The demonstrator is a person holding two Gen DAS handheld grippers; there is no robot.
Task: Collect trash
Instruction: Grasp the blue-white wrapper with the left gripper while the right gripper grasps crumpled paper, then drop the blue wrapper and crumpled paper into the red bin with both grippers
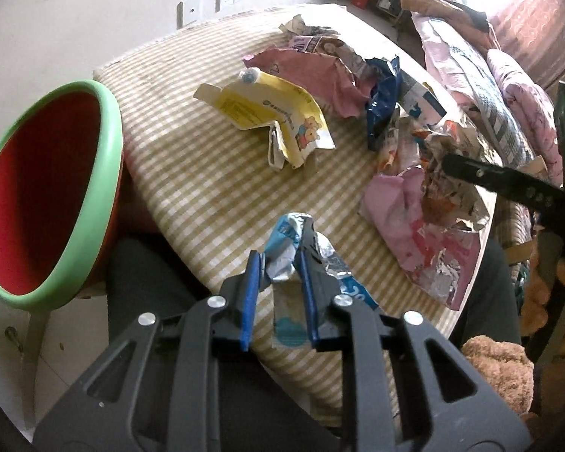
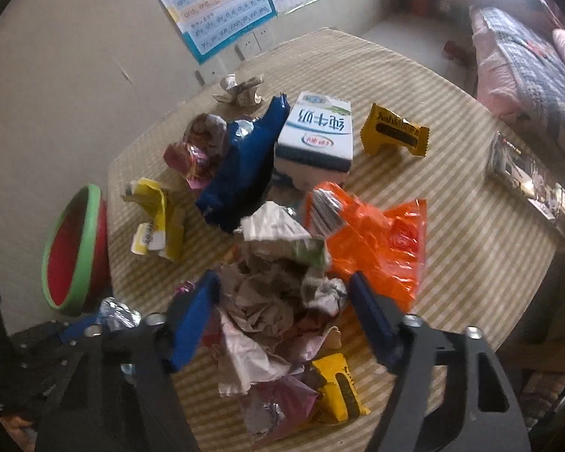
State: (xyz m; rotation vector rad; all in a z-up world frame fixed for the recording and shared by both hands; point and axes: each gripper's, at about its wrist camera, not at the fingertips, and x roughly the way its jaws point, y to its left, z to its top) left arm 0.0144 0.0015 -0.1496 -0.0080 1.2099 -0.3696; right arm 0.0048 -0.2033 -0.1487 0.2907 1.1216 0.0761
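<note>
One "Xuhhuman"-lettered yellow wrapper (image 2: 394, 130)

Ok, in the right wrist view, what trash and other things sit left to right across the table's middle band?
Red bin with green rim → yellow crumpled carton → dark blue wrapper → white milk carton → yellow snack packet → clear flat packet at the table's right edge.

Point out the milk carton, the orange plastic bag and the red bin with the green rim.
milk carton (image 2: 318, 128): right wrist view, on its printed top face.
orange plastic bag (image 2: 380, 241): right wrist view, on its crumpled middle.
red bin (image 1: 111, 120): left wrist view, on its green rim.
</note>
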